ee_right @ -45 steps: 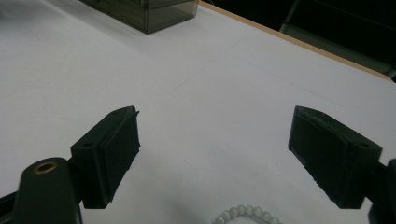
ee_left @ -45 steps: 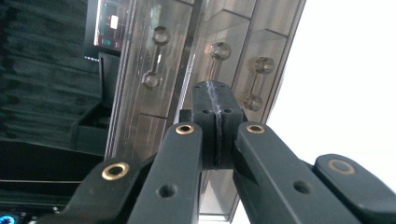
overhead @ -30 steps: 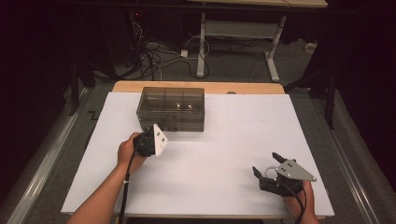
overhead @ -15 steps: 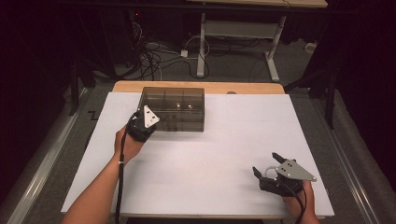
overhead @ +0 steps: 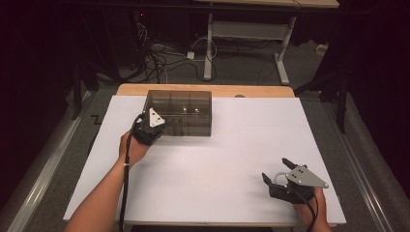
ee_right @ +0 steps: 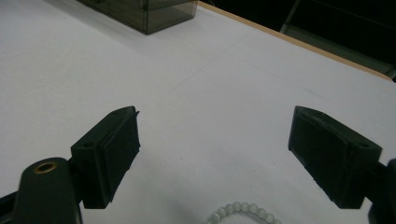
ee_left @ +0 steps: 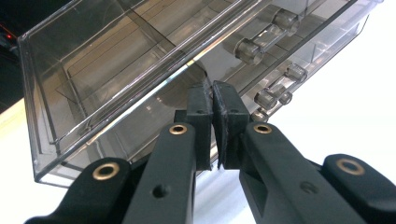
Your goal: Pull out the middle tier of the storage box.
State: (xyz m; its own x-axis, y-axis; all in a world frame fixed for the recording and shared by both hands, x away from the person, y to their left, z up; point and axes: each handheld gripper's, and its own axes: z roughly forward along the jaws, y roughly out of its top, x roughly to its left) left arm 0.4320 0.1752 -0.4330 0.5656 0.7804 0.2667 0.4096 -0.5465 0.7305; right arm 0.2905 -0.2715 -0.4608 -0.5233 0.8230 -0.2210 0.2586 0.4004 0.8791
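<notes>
Two grippers work here: nearest, the right gripper (overhead: 279,170) rests wide open, well apart from the box (overhead: 180,113), a bead bracelet (ee_right: 243,212) just before it. Farther, the left gripper (ee_left: 212,105), nearly closed on nothing, meets the box's front-left corner.

A: What lies past the white surface (overhead: 232,159)?
B: Dark room, grey floor (overhead: 241,72), tangled cables (overhead: 159,55).
A: Furniture?
B: A desk frame with white legs (overhead: 209,46) stands behind.

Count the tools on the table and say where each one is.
2. The left tool is at the clear box's near-left corner; the right tool is over the white sheet's near-right part.
</notes>
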